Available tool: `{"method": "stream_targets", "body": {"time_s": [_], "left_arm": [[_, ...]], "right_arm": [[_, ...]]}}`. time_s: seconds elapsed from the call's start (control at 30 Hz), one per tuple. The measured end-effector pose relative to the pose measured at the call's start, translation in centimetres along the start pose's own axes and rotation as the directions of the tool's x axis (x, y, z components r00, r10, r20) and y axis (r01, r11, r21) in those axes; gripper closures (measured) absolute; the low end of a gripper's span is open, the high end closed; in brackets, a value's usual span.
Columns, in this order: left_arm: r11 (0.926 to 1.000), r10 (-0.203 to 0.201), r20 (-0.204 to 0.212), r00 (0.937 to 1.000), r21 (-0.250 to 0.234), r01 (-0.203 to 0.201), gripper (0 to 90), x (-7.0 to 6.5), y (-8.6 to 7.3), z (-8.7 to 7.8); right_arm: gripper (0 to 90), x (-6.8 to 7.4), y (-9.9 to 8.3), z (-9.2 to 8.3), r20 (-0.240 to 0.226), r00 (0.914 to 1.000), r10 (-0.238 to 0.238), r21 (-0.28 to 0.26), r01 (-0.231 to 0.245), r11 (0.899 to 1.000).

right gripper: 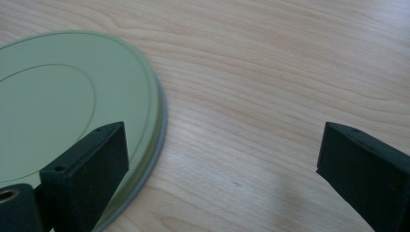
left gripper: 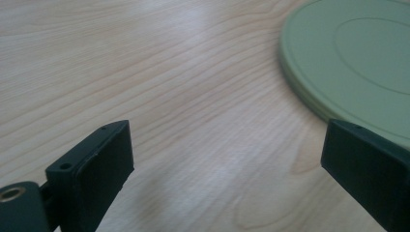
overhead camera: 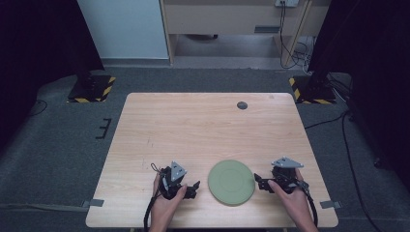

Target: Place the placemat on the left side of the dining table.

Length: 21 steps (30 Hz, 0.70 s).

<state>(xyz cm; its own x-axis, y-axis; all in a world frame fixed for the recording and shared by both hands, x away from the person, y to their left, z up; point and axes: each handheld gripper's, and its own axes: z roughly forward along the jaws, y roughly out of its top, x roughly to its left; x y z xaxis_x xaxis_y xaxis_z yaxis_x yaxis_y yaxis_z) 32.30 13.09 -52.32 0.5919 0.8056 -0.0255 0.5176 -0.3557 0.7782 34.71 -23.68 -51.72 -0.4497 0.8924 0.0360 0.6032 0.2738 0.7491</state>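
**Green plate flanked by two open claws**

Low in the high view, a green plate lies flat on the bench, between the left claw at lower centre-left and the right claw at lower right. Both claws are held wide open, and nothing is gripped by either. In the left gripper view the plate is seen at the upper right, just beyond the right-hand jaw; in the right gripper view the plate fills the left side, with the left-hand jaw standing over its rim.

The step in hand is judged to be a pick-up of the plate. It would be done best if one jaw were slid under the rim and the other brought down on top, since a flat plate offers little edge. The second claw could be used to steady the opposite rim so that the plate is not pushed across the wood.

Counted from near to far: two hands, two claws, one plate, one bench, and one small dark disc near the far edge of the bench, in the upper middle of the frame.
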Motion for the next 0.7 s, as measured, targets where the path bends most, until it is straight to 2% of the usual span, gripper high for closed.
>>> {"method": "stream_targets", "body": {"time_s": [0.03, 0.1, 0.17, 0.2, 0.3, 0.43, 0.7], "left_arm": [[0.9999, 0.005, 0.034, 0.9994, -0.014, -0.004, 3.7, -0.6, 0.1, 0.0], [0.9996, 0.016, 0.051, 0.9986, -0.024, -0.015, 3.7, -1.3, 0.2, 0.0], [0.9991, 0.037, 0.069, 0.9969, -0.021, -0.036, 3.7, -1.9, 0.3, 0.1], [0.9989, 0.046, 0.081, 0.9956, -0.015, -0.045, 3.6, -2.2, 0.3, 0.2], [0.9969, 0.078, 0.079, 0.9938, -0.002, -0.078, 3.4, -2.8, 0.3, 0.4], [0.9965, 0.083, 0.082, 0.9932, 0.004, -0.084, 3.4, -3.3, 0.3, 0.6], [0.9951, 0.094, 0.077, 0.9926, 0.023, -0.096, 3.6, -3.8, 0.2, 1.1]], "right_arm": [[4.6, 0.4, -0.2, 0.1, -0.008, 0.9999, -0.011, -0.002, 0.011, 1.000], [4.8, 0.8, -0.5, 0.2, -0.022, 0.9997, -0.011, 0.009, 0.012, 1.000], [4.7, 0.9, -0.6, -0.1, -0.036, 0.9987, -0.037, 0.016, 0.038, 0.999], [4.8, 1.0, -0.7, -0.2, -0.039, 0.9986, -0.034, 0.014, 0.035, 0.999], [4.9, 0.9, -0.9, -0.6, -0.043, 0.9983, -0.039, 0.008, 0.040, 0.999], [5.1, 0.5, -1.3, -0.9, -0.041, 0.9989, -0.024, 0.005, 0.024, 1.000], [5.2, 0.6, -1.9, -1.5, -0.052, 0.9978, -0.042, 0.013, 0.042, 0.999]]}}
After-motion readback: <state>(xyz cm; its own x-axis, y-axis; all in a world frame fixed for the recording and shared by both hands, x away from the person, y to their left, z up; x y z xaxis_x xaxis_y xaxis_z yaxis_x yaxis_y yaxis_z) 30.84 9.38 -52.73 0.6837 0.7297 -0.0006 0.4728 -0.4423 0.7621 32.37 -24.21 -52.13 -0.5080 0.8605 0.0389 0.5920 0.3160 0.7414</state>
